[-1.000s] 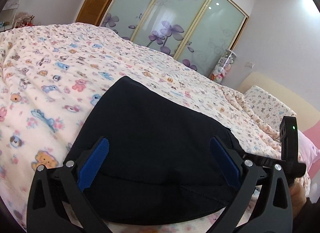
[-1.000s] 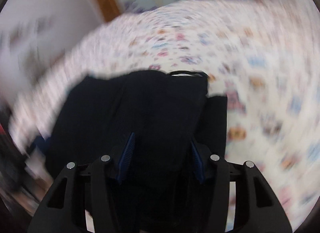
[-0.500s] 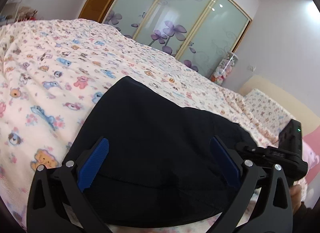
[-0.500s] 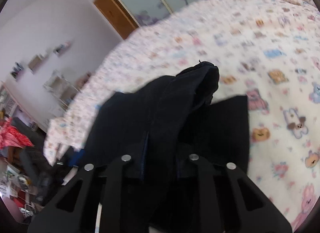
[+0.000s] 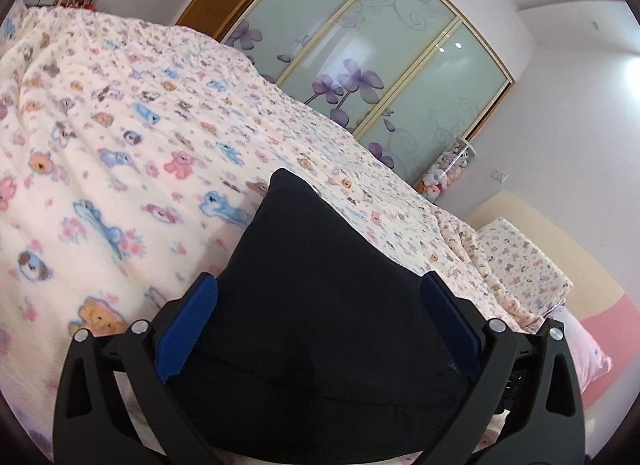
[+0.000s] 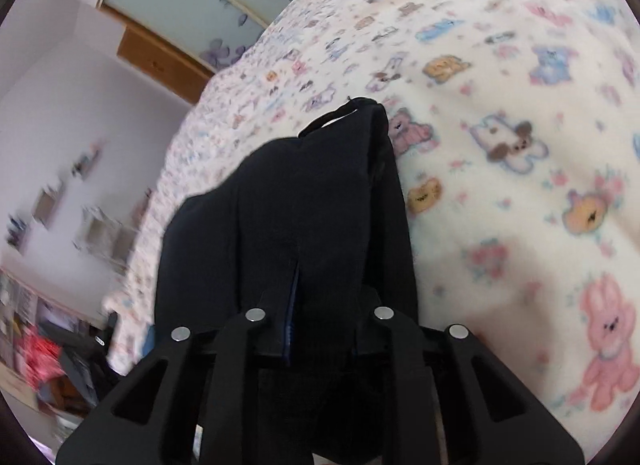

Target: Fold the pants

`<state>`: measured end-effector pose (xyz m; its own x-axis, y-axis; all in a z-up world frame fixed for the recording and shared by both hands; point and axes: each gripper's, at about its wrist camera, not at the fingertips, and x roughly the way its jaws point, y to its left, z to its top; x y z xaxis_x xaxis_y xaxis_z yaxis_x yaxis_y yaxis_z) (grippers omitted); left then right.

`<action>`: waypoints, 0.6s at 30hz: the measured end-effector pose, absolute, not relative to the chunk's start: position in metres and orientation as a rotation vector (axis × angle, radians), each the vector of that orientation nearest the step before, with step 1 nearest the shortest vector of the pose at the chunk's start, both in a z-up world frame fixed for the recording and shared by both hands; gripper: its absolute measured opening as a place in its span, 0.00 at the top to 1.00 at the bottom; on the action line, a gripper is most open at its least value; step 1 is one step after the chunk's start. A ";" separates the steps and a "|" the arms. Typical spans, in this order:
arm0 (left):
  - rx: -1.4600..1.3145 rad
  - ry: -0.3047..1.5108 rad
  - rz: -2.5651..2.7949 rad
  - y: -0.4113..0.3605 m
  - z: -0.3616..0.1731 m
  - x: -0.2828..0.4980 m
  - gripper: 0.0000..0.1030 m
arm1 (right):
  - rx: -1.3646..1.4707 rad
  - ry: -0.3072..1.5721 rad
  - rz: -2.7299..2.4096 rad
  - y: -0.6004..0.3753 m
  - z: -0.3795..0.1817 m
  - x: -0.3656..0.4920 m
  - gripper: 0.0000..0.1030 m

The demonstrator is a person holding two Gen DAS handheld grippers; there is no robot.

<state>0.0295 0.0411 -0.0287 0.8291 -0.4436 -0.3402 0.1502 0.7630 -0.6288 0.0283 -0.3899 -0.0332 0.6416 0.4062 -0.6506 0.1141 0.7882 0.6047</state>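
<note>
The black pants (image 5: 316,305) lie folded on the animal-print bedspread (image 5: 120,153). My left gripper (image 5: 320,305) is open, its blue pads (image 5: 188,325) wide apart on either side of the fabric, just above it. In the right wrist view my right gripper (image 6: 320,305) is shut on a bunched edge of the black pants (image 6: 300,205) and holds it lifted off the bedspread (image 6: 520,145). The cloth drapes over the fingers and hides the pads.
A wardrobe with frosted flowered sliding doors (image 5: 380,49) stands beyond the bed. Pillows (image 5: 520,257) and a headboard (image 5: 560,233) are at the right. Shelves and clutter (image 6: 48,325) sit off the bed's left side.
My right gripper closed on the pants' edge and lifted it, bunching the cloth. My left gripper stayed open and shifted slightly over the pants.
</note>
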 end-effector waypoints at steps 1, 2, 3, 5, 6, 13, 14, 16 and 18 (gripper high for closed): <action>-0.627 0.499 -0.347 0.040 -0.028 0.030 0.02 | 0.608 0.873 0.174 -0.385 -0.029 0.028 0.72; -0.619 0.494 -0.357 0.039 -0.027 0.029 0.02 | 0.548 0.876 0.157 -0.380 -0.023 0.027 0.61; -0.612 0.486 -0.367 0.038 -0.025 0.029 0.02 | 0.505 0.882 0.137 -0.375 -0.019 0.027 0.52; -0.584 0.457 -0.406 0.033 -0.021 0.024 0.02 | 0.431 0.858 0.101 -0.373 -0.005 0.022 0.32; -0.567 0.422 -0.430 0.030 -0.017 0.019 0.02 | 0.399 0.831 0.068 -0.374 0.001 0.017 0.25; -0.315 0.278 -0.527 -0.010 0.001 -0.010 0.02 | 0.265 0.605 0.493 -0.344 0.044 -0.023 0.25; -0.291 0.307 -0.543 -0.018 -0.001 -0.008 0.02 | 0.228 0.619 0.541 -0.334 0.042 -0.025 0.25; -0.269 0.366 -0.555 -0.025 -0.006 -0.002 0.02 | 0.146 0.709 0.593 -0.318 0.029 -0.022 0.25; -0.278 0.479 -0.525 -0.028 -0.018 0.012 0.02 | 0.095 0.927 0.563 -0.310 -0.007 -0.006 0.28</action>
<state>0.0121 -0.0276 -0.0179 0.7592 -0.5394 -0.3642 0.4123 0.8316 -0.3721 -0.0060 -0.3100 -0.0066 0.4681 0.4980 -0.7300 -0.4182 0.8525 0.3135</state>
